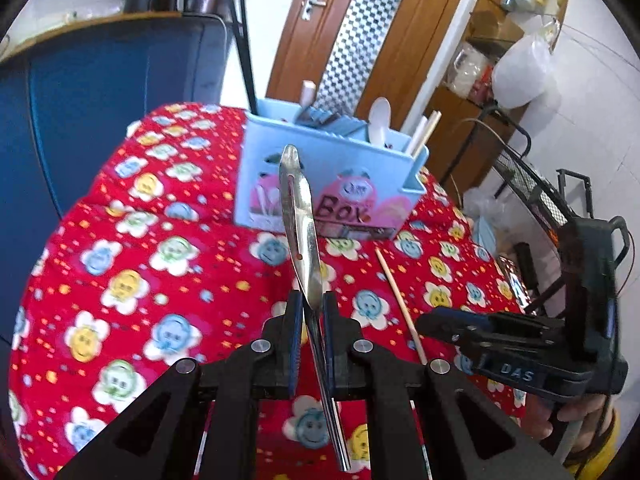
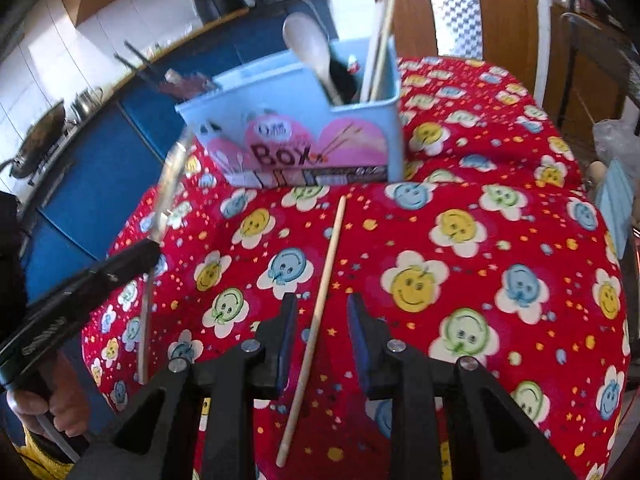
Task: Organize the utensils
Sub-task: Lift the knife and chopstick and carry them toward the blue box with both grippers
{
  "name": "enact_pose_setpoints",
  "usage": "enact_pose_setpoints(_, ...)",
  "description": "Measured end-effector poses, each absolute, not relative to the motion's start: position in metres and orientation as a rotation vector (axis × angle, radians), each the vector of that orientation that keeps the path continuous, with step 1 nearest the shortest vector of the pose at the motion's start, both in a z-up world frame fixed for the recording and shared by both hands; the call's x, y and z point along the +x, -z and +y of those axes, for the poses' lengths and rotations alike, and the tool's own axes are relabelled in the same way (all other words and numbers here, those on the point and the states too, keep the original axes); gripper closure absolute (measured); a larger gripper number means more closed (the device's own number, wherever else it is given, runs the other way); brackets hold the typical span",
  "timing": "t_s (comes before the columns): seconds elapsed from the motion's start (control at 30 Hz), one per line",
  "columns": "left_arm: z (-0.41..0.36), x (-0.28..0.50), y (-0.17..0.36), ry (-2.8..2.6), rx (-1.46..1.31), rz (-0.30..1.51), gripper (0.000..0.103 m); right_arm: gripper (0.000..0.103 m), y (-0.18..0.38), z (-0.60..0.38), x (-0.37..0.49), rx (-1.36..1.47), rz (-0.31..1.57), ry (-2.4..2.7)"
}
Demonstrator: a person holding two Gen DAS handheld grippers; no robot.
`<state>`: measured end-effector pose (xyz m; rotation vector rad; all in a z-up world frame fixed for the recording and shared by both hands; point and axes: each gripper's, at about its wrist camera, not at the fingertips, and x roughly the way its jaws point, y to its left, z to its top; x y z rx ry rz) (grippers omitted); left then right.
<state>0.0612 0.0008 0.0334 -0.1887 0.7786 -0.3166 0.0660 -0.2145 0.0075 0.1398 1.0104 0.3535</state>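
My left gripper [image 1: 312,300] is shut on the handle of a metal spoon [image 1: 298,208], whose bowl points up toward the light blue utensil box [image 1: 332,184]. In the right wrist view the same spoon [image 2: 168,184] rises from the left gripper [image 2: 148,248] at the left. A single wooden chopstick [image 2: 324,280] lies on the cloth in front of the box [image 2: 292,120]. My right gripper [image 2: 322,308] stands open low over it, a finger on each side and a gap to both pads. The chopstick [image 1: 394,292] and right gripper [image 1: 424,322] also show at the right of the left wrist view.
A red flower-print cloth [image 2: 480,220] covers the round table, which drops off at left and right. The box holds a white spoon [image 2: 308,48], a pair of chopsticks [image 2: 380,40] and other utensils. Blue cabinets [image 1: 100,100] stand behind, a wooden door [image 1: 320,32] and wire rack [image 1: 532,188] to the right.
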Motion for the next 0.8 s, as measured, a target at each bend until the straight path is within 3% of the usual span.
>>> enact_pose_setpoints(0.4,0.028,0.061,-0.04,0.252,-0.174,0.698,0.094,0.075,0.003,-0.184,0.098,-0.005,1.187,-0.309)
enact_pose_setpoints(0.8,0.037,0.059,-0.043,0.216,-0.168,0.665,0.094,0.096,0.002,-0.175,0.109,-0.089,1.219,-0.282)
